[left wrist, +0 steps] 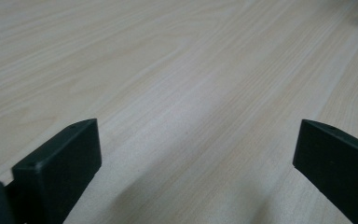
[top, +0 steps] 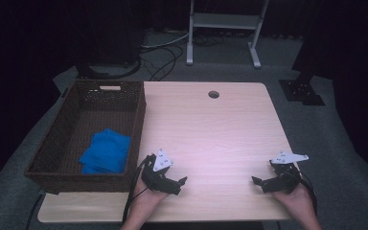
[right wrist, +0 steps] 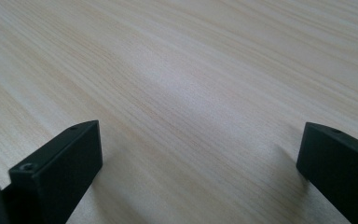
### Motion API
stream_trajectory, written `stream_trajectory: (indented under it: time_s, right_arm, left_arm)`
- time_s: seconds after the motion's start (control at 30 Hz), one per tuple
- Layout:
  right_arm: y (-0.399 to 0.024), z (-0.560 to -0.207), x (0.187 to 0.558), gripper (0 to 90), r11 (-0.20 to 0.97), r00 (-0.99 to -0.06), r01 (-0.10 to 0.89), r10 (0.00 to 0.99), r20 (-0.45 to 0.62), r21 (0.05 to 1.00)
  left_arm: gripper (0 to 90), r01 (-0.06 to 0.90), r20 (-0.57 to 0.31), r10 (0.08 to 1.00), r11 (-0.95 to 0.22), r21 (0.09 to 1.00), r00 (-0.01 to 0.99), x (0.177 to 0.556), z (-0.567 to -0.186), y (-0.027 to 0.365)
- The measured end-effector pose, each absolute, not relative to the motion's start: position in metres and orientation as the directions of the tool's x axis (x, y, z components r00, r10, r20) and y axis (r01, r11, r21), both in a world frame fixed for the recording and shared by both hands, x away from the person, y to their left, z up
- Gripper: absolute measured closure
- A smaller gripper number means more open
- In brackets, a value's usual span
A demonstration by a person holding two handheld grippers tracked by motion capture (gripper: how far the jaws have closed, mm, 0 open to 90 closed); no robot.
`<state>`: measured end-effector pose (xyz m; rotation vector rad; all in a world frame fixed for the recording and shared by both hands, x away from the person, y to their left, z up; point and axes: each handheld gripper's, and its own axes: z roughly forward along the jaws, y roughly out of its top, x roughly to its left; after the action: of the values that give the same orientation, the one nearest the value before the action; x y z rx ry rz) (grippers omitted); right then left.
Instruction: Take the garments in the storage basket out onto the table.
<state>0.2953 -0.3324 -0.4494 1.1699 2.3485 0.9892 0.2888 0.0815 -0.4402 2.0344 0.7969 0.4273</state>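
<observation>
A folded blue cloth [top: 106, 151] lies inside a dark wicker basket [top: 57, 139] on the left part of the light wooden table [top: 211, 129]. My left gripper [top: 181, 184] rests low near the table's front edge, just right of the basket, open with nothing between its jaws. My right gripper [top: 258, 183] sits at the front right, open too, pointing toward the left one. In the left gripper view the gripper [left wrist: 196, 154] has wide-apart jaws over bare wood; the right gripper view shows its gripper [right wrist: 198, 154] the same way.
A round cable hole [top: 213, 94] sits near the table's far edge. Beyond the table stand a white metal frame [top: 225, 21] and cables on grey carpet. A black base plate [top: 301, 91] lies on the floor at the right.
</observation>
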Motion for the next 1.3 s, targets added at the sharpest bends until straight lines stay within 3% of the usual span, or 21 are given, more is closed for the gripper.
stream_trajectory:
  time_s: [1.3]
  right_arm:
    - [-0.332, -0.449, 0.295, 0.0, 0.419, -0.605, 0.563, 0.796, 0.009, 0.713]
  left_arm:
    - [1.9, 0.22, 0.015, 0.716, -0.234, 0.947, 0.698, 0.277, -0.439, 0.094]
